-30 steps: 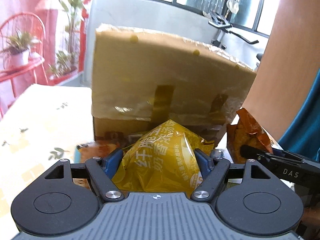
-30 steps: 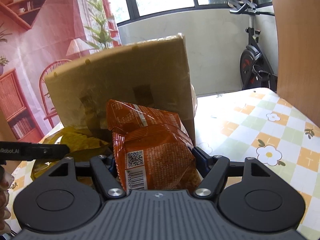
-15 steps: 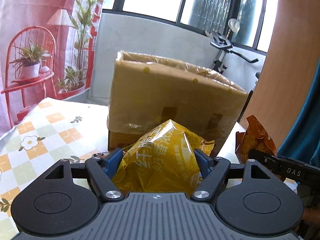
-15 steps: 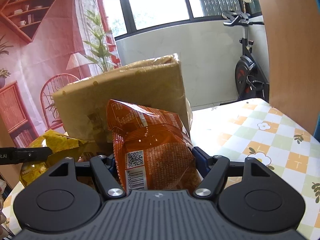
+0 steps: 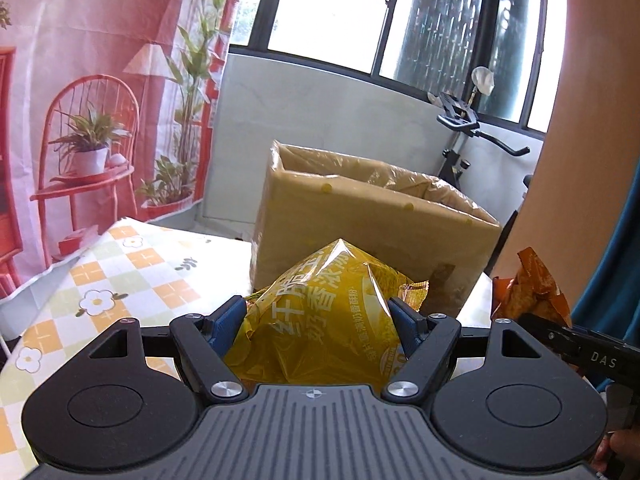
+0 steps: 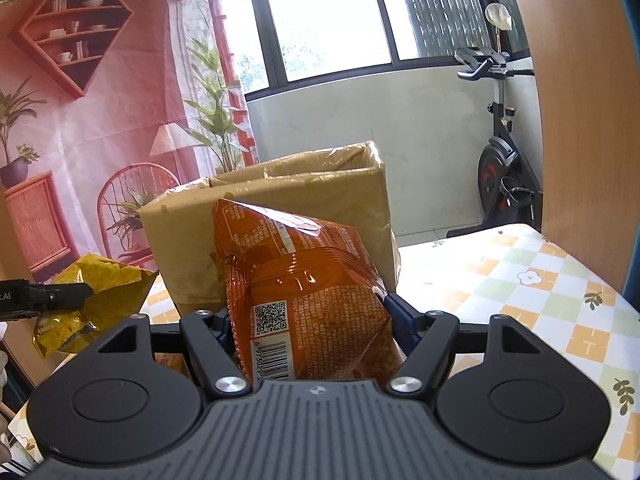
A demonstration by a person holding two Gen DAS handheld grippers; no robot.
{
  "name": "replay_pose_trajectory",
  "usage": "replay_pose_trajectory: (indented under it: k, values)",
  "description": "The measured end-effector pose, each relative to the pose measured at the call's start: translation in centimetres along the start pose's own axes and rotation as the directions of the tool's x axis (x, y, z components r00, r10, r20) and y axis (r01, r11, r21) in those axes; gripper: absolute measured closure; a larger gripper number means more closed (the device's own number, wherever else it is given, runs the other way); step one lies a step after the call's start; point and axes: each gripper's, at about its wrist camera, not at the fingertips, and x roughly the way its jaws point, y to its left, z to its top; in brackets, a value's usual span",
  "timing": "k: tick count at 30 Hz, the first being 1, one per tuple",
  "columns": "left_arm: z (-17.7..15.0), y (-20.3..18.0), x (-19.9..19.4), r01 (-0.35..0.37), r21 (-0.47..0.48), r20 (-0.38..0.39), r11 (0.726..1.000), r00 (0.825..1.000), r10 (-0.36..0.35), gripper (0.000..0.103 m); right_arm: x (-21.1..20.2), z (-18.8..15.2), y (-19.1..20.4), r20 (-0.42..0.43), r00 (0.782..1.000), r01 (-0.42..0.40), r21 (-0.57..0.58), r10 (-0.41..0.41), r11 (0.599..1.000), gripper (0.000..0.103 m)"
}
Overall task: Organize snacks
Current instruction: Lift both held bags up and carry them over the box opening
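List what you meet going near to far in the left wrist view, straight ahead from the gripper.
left gripper → yellow snack bag clamped in it → cardboard box lined with plastic → grey wall → window.

I am in a home, in a room that opens onto a glazed balcony. An exercise bike (image 6: 500, 152) stands by the dark-framed windows (image 5: 332, 12). My counter (image 6: 540, 296) wears a checked cloth with flowers, and a printed pink backdrop (image 5: 100, 100) of chairs, plants and shelves hangs beside it.
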Motion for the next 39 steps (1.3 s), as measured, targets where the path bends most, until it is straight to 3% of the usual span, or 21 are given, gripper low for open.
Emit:
replay_pose_trajectory:
  k: [11,21,26,31,35,39]
  values:
    - [2.0,0.0,-0.2,-0.017,0.026,0.041,1.0,0.999,0.016,0.024,-0.2,2.5,1.0,0.052,0.998,-0.031,-0.026,0.032,0.999,0.03]
    - [8.2,-1.1,1.1,0.019,0.043,0.142,0.999,0.99,-0.025,0.024,2.1,9.6,1.9,0.124,0.984,-0.122,-0.06,0.129,0.991,0.03]
    - [11.4,-2.1,4.0,0.056,0.048,0.171,0.997,0.983,-0.063,0.024,5.9,14.0,1.8,0.17,0.973,-0.15,-0.053,0.157,0.987,0.03]
    - [13.4,-2.2,9.5,0.042,0.009,0.092,0.999,0.995,-0.043,0.024,12.1,16.4,1.7,0.124,0.983,-0.129,-0.037,0.133,0.991,0.03]
    - [13.6,-1.4,12.7,0.025,-0.06,0.051,0.998,0.998,-0.022,0.024,16.9,16.5,1.8,0.061,0.995,-0.079,-0.055,0.082,0.995,0.03]
    - [13.6,-1.8,13.9,-0.004,-0.018,0.032,1.0,0.999,0.004,0.024,20.0,15.5,1.1,0.012,0.999,-0.031,-0.043,0.032,0.999,0.03]
